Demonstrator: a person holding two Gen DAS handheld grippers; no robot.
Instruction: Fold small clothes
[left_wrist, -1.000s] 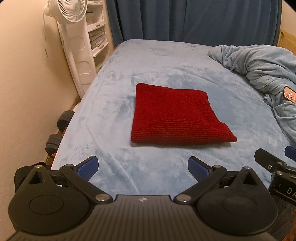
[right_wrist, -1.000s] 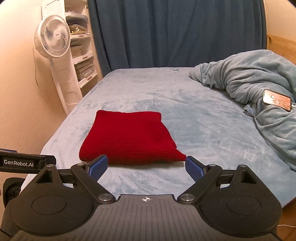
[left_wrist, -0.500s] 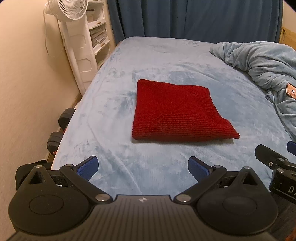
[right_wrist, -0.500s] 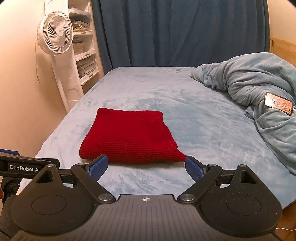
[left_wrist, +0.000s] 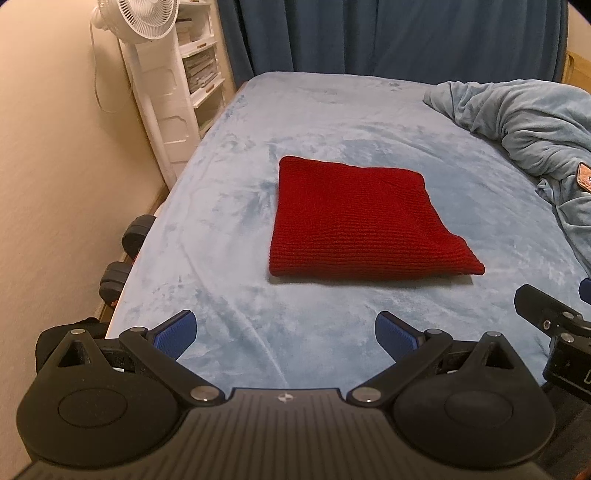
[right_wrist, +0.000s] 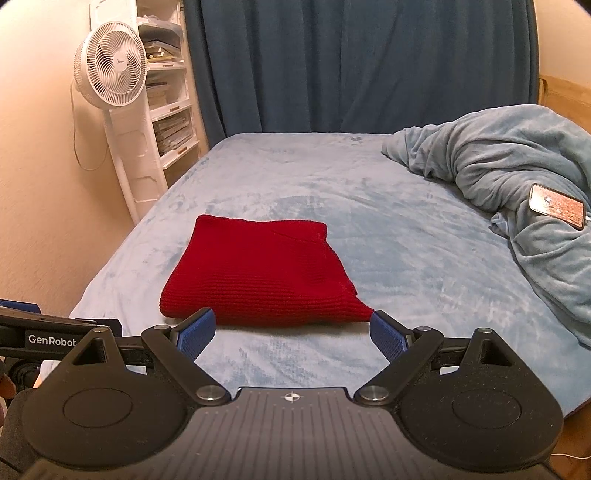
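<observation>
A red knitted garment (left_wrist: 354, 221) (right_wrist: 258, 273) lies folded into a flat square on the light blue bed cover (left_wrist: 332, 122). My left gripper (left_wrist: 284, 332) hovers near the bed's front edge, short of the garment, open with nothing between its blue pads. My right gripper (right_wrist: 291, 332) hangs just before the garment's near edge, open and empty too. Part of the right gripper's body (left_wrist: 554, 332) shows at the right edge of the left wrist view, and the left gripper's body (right_wrist: 48, 332) shows at the left edge of the right wrist view.
A bunched blue blanket (right_wrist: 517, 177) fills the right of the bed with a phone (right_wrist: 556, 210) lying on it. A white fan (right_wrist: 110, 70) and shelves (left_wrist: 199, 74) stand by the left wall. Dark dumbbells (left_wrist: 125, 254) lie on the floor beside the bed. Blue curtains (right_wrist: 351, 62) hang behind.
Both views have tilted slightly, so the garment sits a little lower in the frames. The garment has not moved and both grippers stay open.
</observation>
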